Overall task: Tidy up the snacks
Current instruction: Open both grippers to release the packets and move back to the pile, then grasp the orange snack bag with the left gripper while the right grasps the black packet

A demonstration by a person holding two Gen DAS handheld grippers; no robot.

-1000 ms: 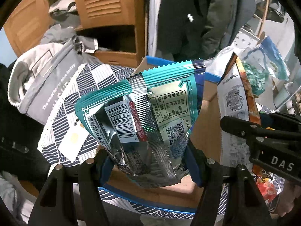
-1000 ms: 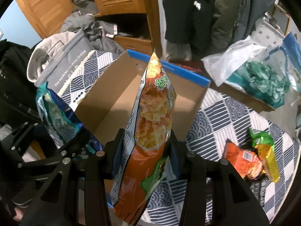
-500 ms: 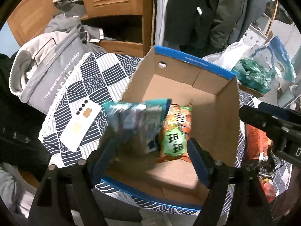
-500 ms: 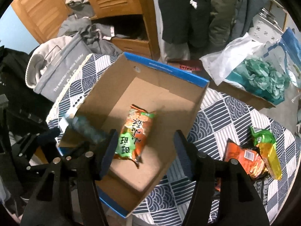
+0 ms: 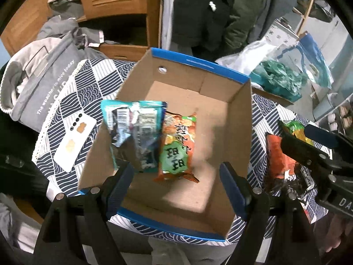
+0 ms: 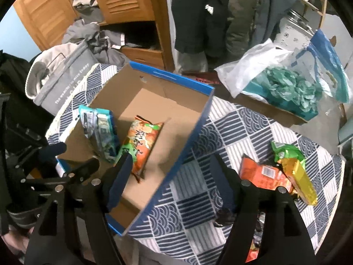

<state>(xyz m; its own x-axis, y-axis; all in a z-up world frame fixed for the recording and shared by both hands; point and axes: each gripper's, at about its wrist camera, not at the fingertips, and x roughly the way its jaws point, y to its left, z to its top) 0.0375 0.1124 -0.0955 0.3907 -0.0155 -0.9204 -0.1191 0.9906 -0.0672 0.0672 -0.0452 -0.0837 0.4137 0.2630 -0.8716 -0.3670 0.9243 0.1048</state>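
Observation:
An open cardboard box with a blue rim (image 5: 198,63) (image 6: 172,77) stands on the patterned tablecloth. Inside it, a teal snack bag (image 5: 134,130) (image 6: 100,132) leans on the left wall. Beside it, an orange and green snack bag (image 5: 178,145) (image 6: 143,139) lies on the box floor. My left gripper (image 5: 176,185) hovers open over the box's near end with nothing between its fingers. My right gripper (image 6: 171,185) hangs above the box's right wall, its jaws opening and empty. An orange pack (image 6: 262,174) and a yellow-green pack (image 6: 293,165) lie on the table to the right.
A white phone (image 5: 75,139) lies on the cloth left of the box, next to a grey fabric bag (image 5: 39,84). A clear plastic bag with teal stuffing (image 6: 286,88) sits at the back right. Wooden cabinets and hanging dark coats stand behind the table.
A second ago each gripper held a bag above the box. Both bags have been let go and now rest inside it. Both pairs of jaws stand wider, and the right view has shifted rightward.

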